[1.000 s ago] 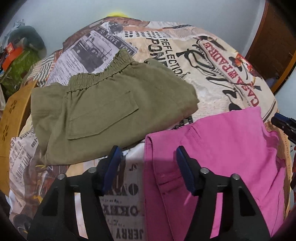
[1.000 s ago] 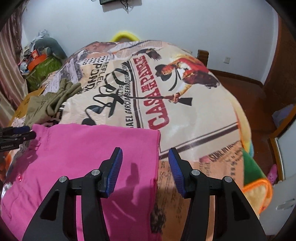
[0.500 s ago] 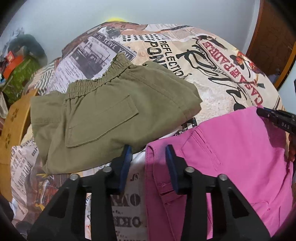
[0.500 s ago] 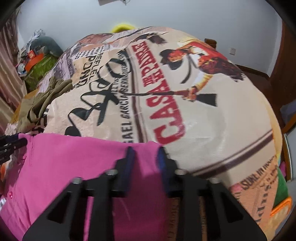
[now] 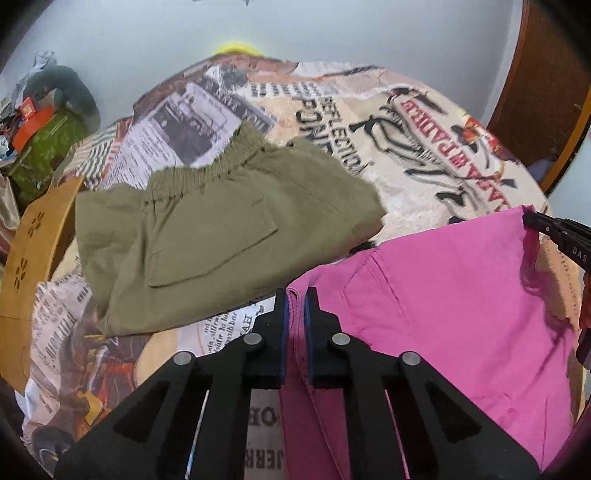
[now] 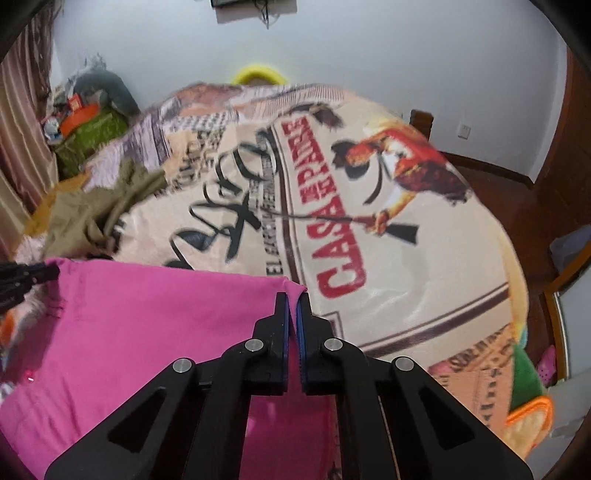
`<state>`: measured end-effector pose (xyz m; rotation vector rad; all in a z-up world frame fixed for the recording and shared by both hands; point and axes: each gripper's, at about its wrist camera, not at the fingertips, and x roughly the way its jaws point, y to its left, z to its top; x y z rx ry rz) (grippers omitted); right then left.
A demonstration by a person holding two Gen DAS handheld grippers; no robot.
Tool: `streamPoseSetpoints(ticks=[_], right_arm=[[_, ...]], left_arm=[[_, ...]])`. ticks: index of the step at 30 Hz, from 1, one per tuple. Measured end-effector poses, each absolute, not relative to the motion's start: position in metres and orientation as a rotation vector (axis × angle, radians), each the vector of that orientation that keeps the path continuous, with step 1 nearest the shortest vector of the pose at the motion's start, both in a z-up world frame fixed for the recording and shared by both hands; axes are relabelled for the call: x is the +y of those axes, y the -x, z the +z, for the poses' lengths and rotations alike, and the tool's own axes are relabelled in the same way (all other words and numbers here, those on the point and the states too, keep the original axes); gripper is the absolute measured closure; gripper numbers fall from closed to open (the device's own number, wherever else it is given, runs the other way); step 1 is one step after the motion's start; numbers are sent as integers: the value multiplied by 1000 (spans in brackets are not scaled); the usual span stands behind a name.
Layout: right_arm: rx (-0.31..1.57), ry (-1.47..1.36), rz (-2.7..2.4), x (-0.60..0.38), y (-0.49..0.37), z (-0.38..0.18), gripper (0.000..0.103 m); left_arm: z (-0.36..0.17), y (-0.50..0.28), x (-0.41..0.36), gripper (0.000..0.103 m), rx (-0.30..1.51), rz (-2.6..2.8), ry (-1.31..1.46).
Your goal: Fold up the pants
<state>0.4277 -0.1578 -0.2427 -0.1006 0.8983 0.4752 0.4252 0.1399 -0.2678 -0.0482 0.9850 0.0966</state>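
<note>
Both grippers pinch pink pants corners.

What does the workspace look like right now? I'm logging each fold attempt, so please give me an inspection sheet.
Surface: bed under a printed blanket with newspaper and poster graphics.
Job's things: pink pants lie flat at the near edge; their two far corners are pinched.
Clutter: olive pants, already folded, lie beside the pink pair; a wooden board is at the bed's left edge.
Grippers: left tongs shut on the pink pants' left corner; right tongs shut on the right corner.
Cables: dark cords hang from a wall fixture at the top of the right wrist view.
Surroundings: pale wall, striped curtain, pile of belongings, wooden door, yellow ring behind the bed.
</note>
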Motion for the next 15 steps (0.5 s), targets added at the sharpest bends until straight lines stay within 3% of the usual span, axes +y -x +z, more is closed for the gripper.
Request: streamPoseSetpoints(ticks=[15], right_arm=[[670, 31, 491, -160, -393, -136, 100]], left_arm=[[-160, -397, 138, 96, 806, 88, 33]])
